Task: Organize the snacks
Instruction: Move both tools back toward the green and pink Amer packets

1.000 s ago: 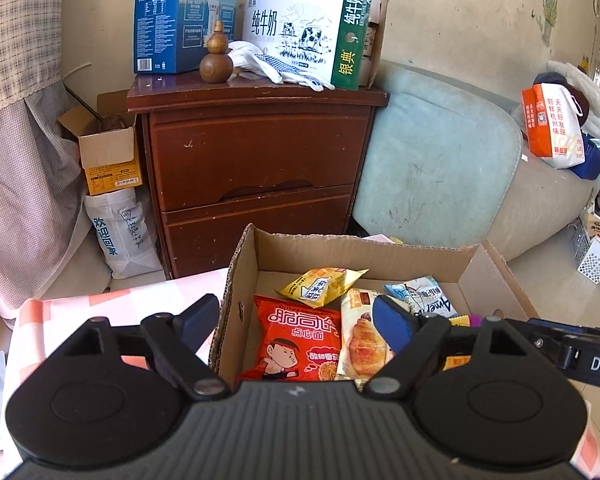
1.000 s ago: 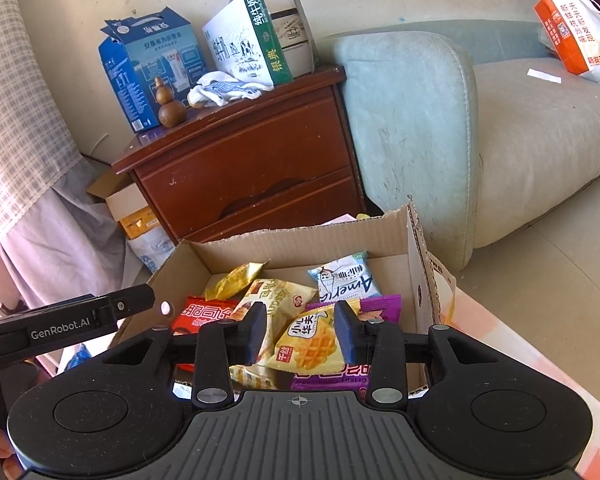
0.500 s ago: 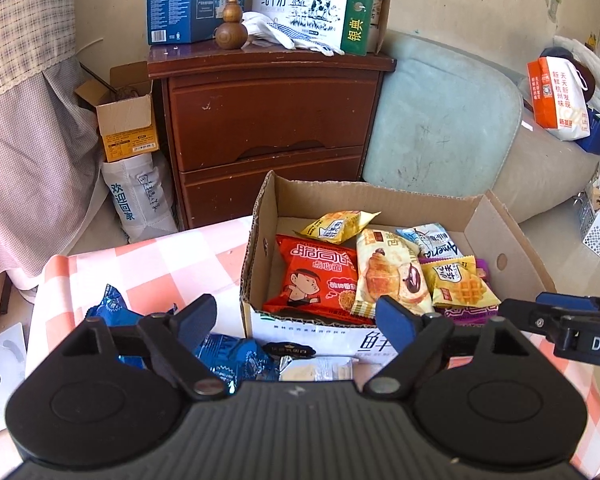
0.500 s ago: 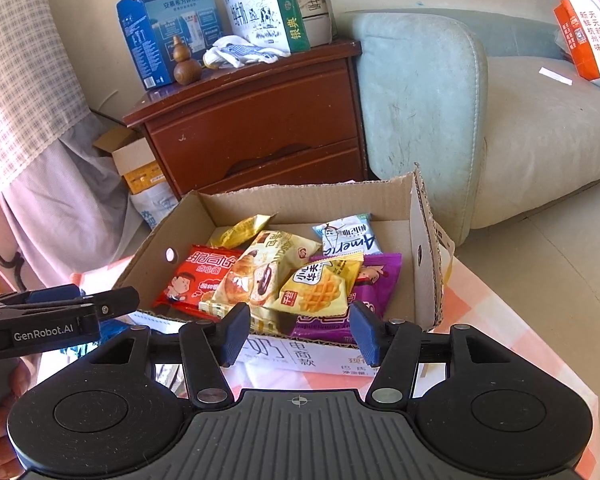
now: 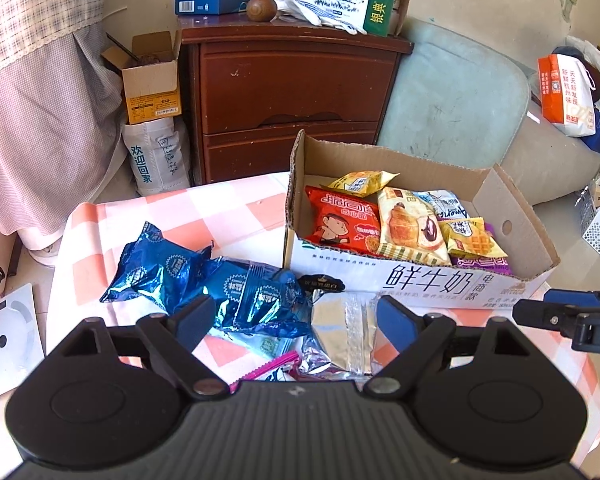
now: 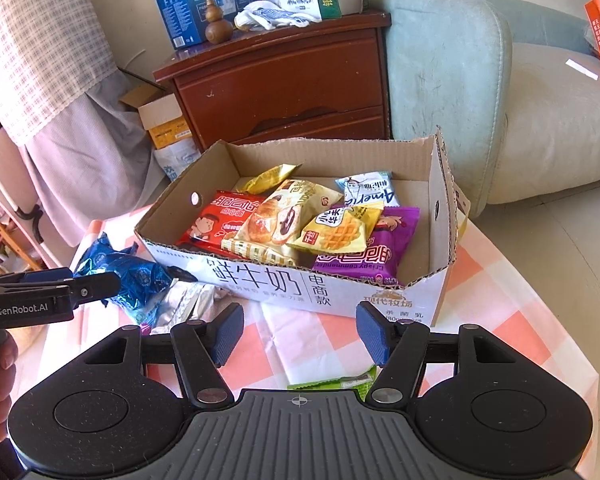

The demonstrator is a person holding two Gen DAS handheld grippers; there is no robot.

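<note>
A cardboard box (image 5: 420, 280) (image 6: 260, 280) stands on the checked tablecloth and holds several snack packets: red (image 5: 342, 222), yellow waffle (image 6: 334, 232), purple (image 6: 370, 254). Blue foil packets (image 5: 204, 276) and a silver packet (image 5: 340, 332) lie on the cloth left of the box. My left gripper (image 5: 296, 322) is open and empty, just above these loose packets. My right gripper (image 6: 300, 334) is open and empty in front of the box. A green packet (image 6: 336, 380) lies below it.
A brown nightstand (image 5: 292, 92) with milk cartons stands behind the table. A pale sofa (image 6: 480, 100) is at the right. A small carton and a bag (image 5: 152, 120) sit on the floor at the left. The table's edge (image 6: 572, 320) is near on the right.
Both grippers have pulled back and up from the box. The waffle packet has been let go into the box and the right jaws have opened wider. Loose packets have come into view.
</note>
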